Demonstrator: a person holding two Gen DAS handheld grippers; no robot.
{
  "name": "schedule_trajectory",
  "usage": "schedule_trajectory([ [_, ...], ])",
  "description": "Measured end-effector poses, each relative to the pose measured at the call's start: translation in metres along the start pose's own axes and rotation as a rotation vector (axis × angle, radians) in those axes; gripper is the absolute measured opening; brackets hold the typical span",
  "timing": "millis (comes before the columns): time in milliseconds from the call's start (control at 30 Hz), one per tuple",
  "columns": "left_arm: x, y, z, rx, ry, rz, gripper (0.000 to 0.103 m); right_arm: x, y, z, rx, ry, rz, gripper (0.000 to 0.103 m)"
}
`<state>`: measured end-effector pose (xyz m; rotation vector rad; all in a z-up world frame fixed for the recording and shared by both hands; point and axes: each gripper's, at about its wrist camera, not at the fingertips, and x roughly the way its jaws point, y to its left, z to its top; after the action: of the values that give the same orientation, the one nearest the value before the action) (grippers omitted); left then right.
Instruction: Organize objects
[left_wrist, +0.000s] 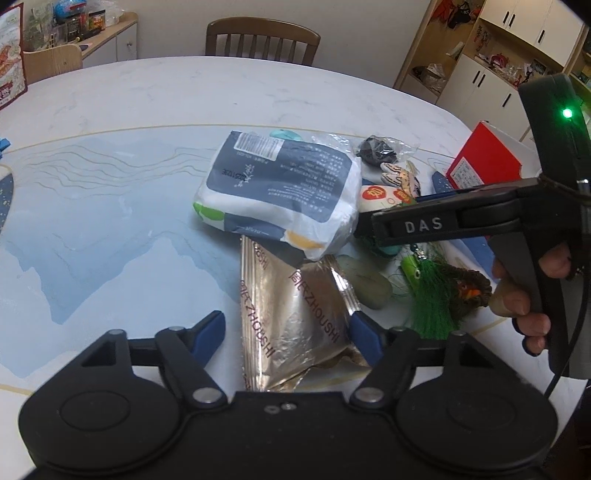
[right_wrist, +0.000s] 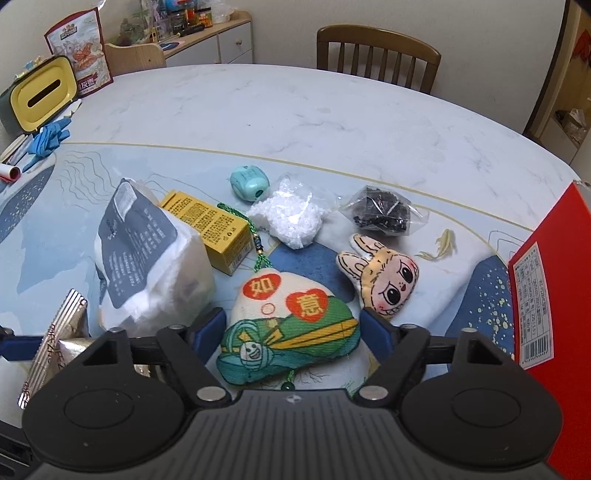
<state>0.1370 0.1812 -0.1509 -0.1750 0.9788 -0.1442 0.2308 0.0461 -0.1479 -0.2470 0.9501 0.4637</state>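
The left gripper (left_wrist: 288, 332) is spread wide around a gold foil packet (left_wrist: 291, 314) without pinching it; the packet lies flat on the table (left_wrist: 147, 103), long axis running 12 to 6, its 12 o'clock end hidden under a white bag (left_wrist: 280, 192). The right gripper (right_wrist: 293, 328) is also wide open, straddling a cloth charm (right_wrist: 291, 328) whose lower tassel is cut off; its cord points toward 12. A red box (right_wrist: 546, 295) at 3 o'clock is cropped.
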Motion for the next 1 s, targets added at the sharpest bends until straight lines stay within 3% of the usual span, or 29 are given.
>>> schedule_trajectory([
  [167,0.002,0.003,0.002,-0.017,0.018,-0.056,0.053,-0.005,0.001,0.001,0.013,-0.004,-0.004,0.072],
  [400,-0.002,0.006,0.004,-0.022,0.027,-0.073,0.045,-0.029,-0.004,0.004,0.066,-0.033,-0.004,0.071],
  [1000,-0.06,-0.013,0.029,0.02,0.007,-0.19,0.044,-0.159,-0.046,0.021,0.146,-0.152,-0.023,0.071],
])
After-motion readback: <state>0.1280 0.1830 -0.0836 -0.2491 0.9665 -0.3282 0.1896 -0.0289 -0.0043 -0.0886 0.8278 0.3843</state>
